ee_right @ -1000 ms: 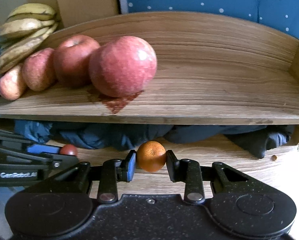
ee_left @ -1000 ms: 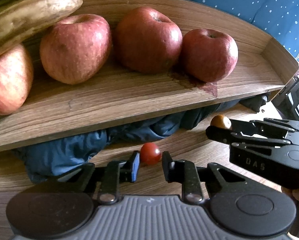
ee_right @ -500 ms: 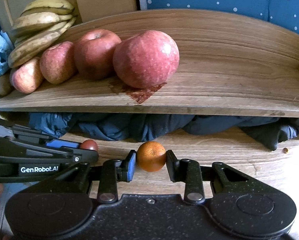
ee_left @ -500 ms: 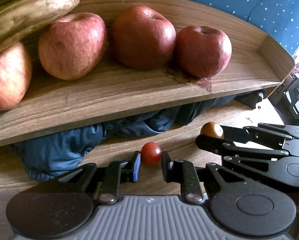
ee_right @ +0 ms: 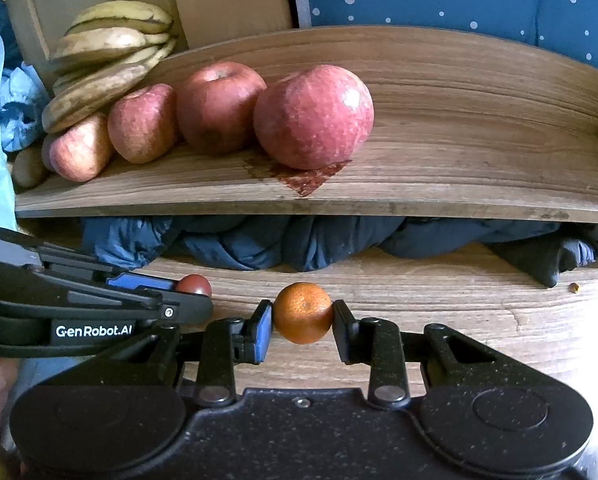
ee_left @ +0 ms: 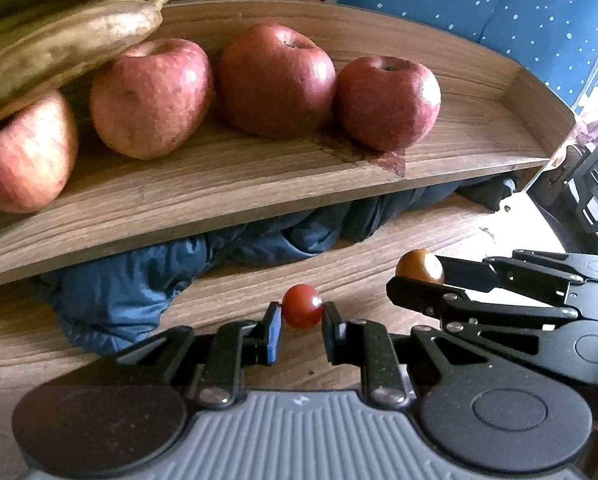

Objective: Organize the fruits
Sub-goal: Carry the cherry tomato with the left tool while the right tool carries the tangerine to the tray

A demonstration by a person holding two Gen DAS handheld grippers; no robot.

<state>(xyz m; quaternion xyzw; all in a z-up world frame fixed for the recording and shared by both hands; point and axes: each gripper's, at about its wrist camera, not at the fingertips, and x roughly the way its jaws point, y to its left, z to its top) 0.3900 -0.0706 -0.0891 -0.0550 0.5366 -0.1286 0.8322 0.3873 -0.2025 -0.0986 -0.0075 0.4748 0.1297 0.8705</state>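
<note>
Left gripper (ee_left: 302, 322) pinches glossy round tomato (ee_left: 302, 305); right gripper (ee_right: 303, 326) dimpled mandarin (ee_right: 303, 313).

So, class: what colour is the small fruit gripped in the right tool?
Orange, clearest in the right wrist view.

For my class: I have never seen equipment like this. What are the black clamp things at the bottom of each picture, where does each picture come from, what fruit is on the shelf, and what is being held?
They are hand-held grippers: a person holds one in each hand, and each carries a camera looking forward along its two fingers. So there are two pictures, one from each hand.

The left gripper pinches a small cherry tomato. The right gripper pinches a small orange. Each gripper also shows at the edge of the other's picture.

Ahead is a wooden shelf. On it sit four red apples in a row, with a bunch of bananas resting above the leftmost ones. The shelf's right part is bare. Beneath it, dark blue cloth lies bunched on a lower wooden surface.
</note>
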